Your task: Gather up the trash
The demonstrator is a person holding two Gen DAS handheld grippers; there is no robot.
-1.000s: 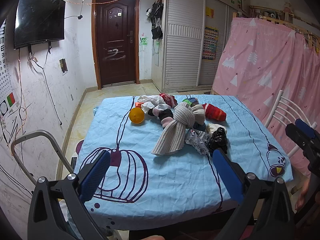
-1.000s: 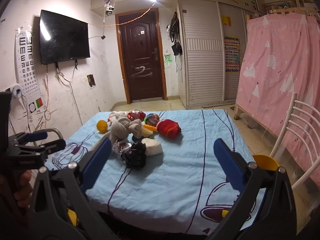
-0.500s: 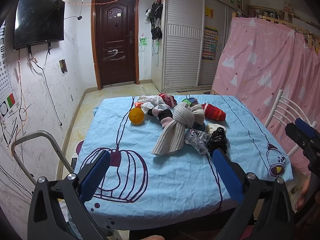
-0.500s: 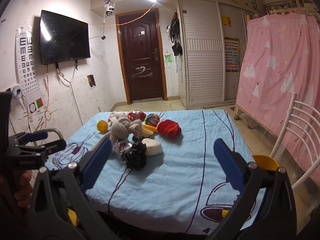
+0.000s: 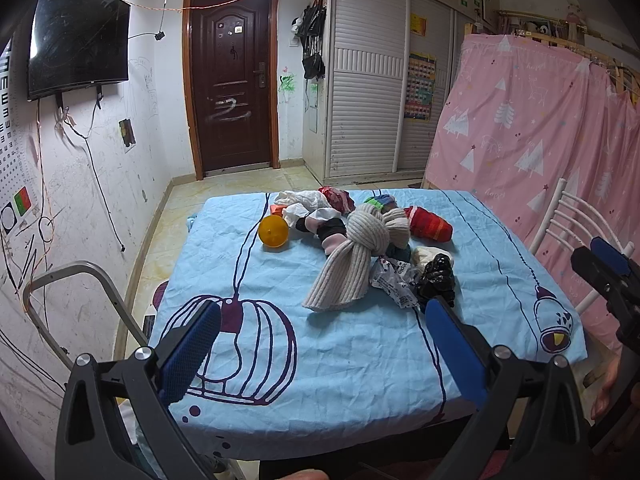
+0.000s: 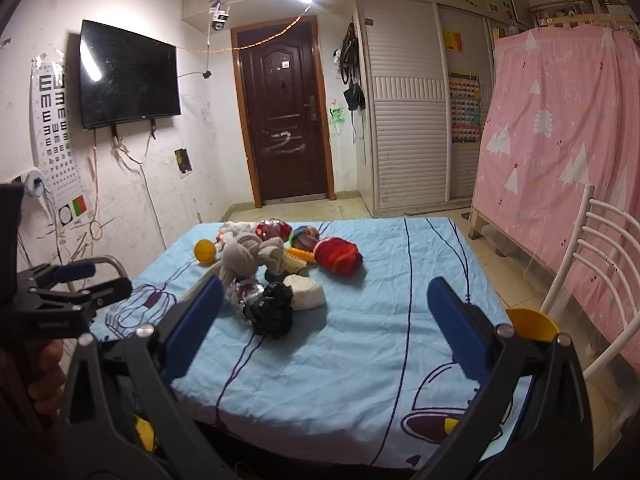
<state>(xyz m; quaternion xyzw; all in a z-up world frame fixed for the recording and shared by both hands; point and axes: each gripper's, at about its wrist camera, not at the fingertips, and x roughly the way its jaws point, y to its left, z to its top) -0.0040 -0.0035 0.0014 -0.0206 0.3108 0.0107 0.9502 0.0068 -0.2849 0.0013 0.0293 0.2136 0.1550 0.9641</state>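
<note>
Almost nothing has changed over the last second: both views match the earlier ones, apart from a very slight drift of the left view. No pickup has started, so the collecting appears to be at its outset.

The left gripper [image 5: 320, 330] hovers off the near edge of the table with the light blue printed cloth [image 5: 360, 360], its 2 blue-padded fingers spread wide apart and holding nothing. The right gripper [image 6: 324, 312] does the same, also wide apart and empty.

The landmark is the knotted beige ribbed knit scarf [image 5: 360, 252] in the middle of the cloth. Just right of its loose end lies the crumpled white printed wrapper [image 5: 394, 282], touching it, and right of that sits the crumpled black plastic bag [image 5: 436, 278]; these look like the trash. A white lump [image 6: 306, 292] rests just behind the bag. Left of the scarf lies an orange ball [image 5: 273, 231], slightly apart. Behind the scarf are white crumpled plastic [image 5: 304, 202] and a red striped knit item [image 5: 430, 226].

The bag is probably the nearest target, well ahead of both grippers.
</note>
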